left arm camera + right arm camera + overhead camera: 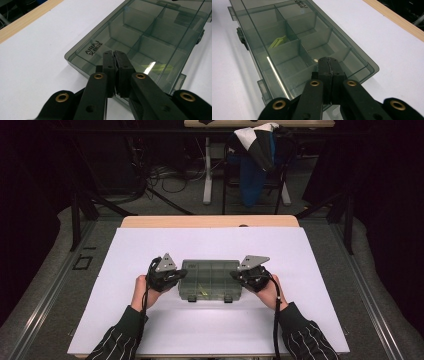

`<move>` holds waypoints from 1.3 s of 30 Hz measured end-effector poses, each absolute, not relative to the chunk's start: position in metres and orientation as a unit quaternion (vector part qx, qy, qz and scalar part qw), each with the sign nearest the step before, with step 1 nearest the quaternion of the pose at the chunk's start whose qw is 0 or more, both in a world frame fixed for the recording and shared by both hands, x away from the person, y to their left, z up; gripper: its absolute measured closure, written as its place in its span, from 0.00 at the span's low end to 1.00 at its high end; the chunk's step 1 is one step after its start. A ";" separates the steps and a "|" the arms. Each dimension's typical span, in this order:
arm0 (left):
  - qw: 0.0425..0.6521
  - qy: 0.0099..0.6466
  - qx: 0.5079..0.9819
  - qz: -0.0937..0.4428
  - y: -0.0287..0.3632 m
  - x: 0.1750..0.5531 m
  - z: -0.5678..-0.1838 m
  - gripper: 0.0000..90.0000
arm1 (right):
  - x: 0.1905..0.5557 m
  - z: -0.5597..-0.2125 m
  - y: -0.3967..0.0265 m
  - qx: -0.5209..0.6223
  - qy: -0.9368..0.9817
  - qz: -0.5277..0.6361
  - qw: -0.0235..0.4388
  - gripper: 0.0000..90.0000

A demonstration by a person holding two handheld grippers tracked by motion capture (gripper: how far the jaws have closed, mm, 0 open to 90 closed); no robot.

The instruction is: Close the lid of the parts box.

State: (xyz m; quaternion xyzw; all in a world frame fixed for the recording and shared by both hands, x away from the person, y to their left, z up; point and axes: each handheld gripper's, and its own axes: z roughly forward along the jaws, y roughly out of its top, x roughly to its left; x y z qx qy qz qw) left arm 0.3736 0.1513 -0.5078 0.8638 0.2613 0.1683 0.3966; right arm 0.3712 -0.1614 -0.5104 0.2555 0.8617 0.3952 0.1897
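Clearly, smoky compartment box (140, 37), lid printed "AIRAJ", white table (150, 245)

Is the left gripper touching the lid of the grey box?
Cannot tell. In the left gripper view the shut left gripper overlaps the box lid, but no contact or gap shows plainly.

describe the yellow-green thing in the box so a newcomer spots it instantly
Start at the white sheet on the table, then the smoky clear compartment box between the two grippers. Inside, in a cell along its latch side, lies a small yellow-green piece, the one coloured item among grey dividers.
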 end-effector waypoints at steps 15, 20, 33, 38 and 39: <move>0.385 0.259 0.871 0.162 0.150 0.374 -0.514 0.98 | 0.375 -0.517 -0.161 0.255 0.870 0.384 0.174 1.00; 0.382 0.261 0.872 0.159 0.151 0.375 -0.518 0.98 | 0.376 -0.517 -0.162 0.255 0.870 0.386 0.170 1.00; 0.390 0.263 0.871 0.143 0.150 0.376 -0.520 1.00 | 0.380 -0.519 -0.166 0.266 0.866 0.397 0.145 1.00; 0.389 0.262 0.871 0.144 0.150 0.376 -0.520 1.00 | 0.378 -0.519 -0.165 0.265 0.868 0.392 0.151 1.00; 0.390 0.263 0.871 0.143 0.150 0.376 -0.521 1.00 | 0.379 -0.519 -0.165 0.265 0.868 0.392 0.151 1.00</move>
